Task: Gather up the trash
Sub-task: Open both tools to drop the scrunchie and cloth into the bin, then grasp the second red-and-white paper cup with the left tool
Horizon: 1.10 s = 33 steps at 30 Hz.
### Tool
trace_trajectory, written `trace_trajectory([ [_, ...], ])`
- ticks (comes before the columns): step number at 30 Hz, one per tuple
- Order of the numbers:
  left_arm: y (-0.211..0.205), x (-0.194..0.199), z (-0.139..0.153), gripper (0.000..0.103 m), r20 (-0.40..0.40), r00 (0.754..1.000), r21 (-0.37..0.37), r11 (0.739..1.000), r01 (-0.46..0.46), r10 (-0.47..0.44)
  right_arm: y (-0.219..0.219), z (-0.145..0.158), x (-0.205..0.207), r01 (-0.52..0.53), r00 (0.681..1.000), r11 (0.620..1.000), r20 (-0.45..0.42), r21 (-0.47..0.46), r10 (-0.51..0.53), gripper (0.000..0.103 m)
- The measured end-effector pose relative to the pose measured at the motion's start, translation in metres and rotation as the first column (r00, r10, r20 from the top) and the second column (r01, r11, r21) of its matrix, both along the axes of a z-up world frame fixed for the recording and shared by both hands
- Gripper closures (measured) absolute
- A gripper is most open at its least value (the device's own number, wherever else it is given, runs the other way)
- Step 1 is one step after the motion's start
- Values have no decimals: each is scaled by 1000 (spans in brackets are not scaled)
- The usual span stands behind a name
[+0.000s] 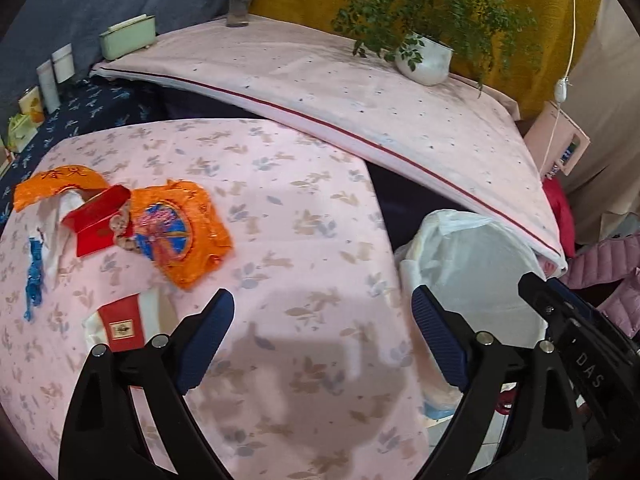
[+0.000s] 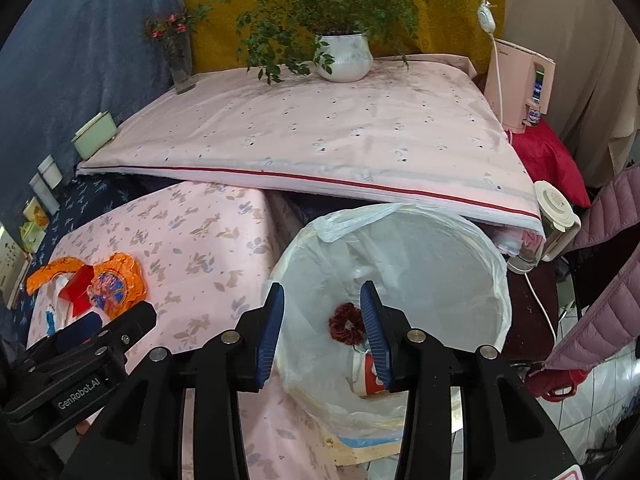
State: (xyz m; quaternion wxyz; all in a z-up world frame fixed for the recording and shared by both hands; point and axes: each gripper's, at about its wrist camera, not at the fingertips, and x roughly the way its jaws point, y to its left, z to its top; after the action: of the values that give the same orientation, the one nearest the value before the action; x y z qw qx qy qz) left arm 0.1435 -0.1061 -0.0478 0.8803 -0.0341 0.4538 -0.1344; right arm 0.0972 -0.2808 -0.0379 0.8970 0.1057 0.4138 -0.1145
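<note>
The left gripper (image 1: pixel 323 322) is hovering wide open and empty over bare floral tablecloth (image 1: pixel 280 200), wrappers (image 1: pixel 182 232) lying left. The right gripper (image 2: pixel 322 326) is hanging parted, empty, inside the lined bin's rim (image 2: pixel 500 280), above a dark red scrunchie (image 2: pixel 346 324).

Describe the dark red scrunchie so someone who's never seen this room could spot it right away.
Find the round bin lined with a white plastic bag, beside the pink floral cloth. Look down inside: the scrunchie lies near the bottom, just above a red-and-white carton. It is the only ruffled, ring-shaped fabric thing in there.
</note>
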Motion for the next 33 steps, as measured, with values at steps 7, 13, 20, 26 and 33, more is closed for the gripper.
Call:
trace_trajectory([
  [7,52,-8,-10,14,2,995,74,992,-99,99,41,-4,1,-60,998,998,-9,12,60,60],
  [13,92,-12,-34,14,-43,984,125,978,-168,175,79,-12,-1,-121,992,992,-27,21,122,59],
  [20,117,-8,-58,14,-113,974,113,977,-183,196,115,-23,1,-173,983,984,-50,39,175,59],
  [26,122,-5,-68,13,-137,972,116,978,-175,190,136,-30,4,-200,977,979,-70,43,203,59],
  [33,137,-6,-77,20,-162,965,103,976,-192,206,151,-37,9,-216,972,976,-89,43,219,59],
])
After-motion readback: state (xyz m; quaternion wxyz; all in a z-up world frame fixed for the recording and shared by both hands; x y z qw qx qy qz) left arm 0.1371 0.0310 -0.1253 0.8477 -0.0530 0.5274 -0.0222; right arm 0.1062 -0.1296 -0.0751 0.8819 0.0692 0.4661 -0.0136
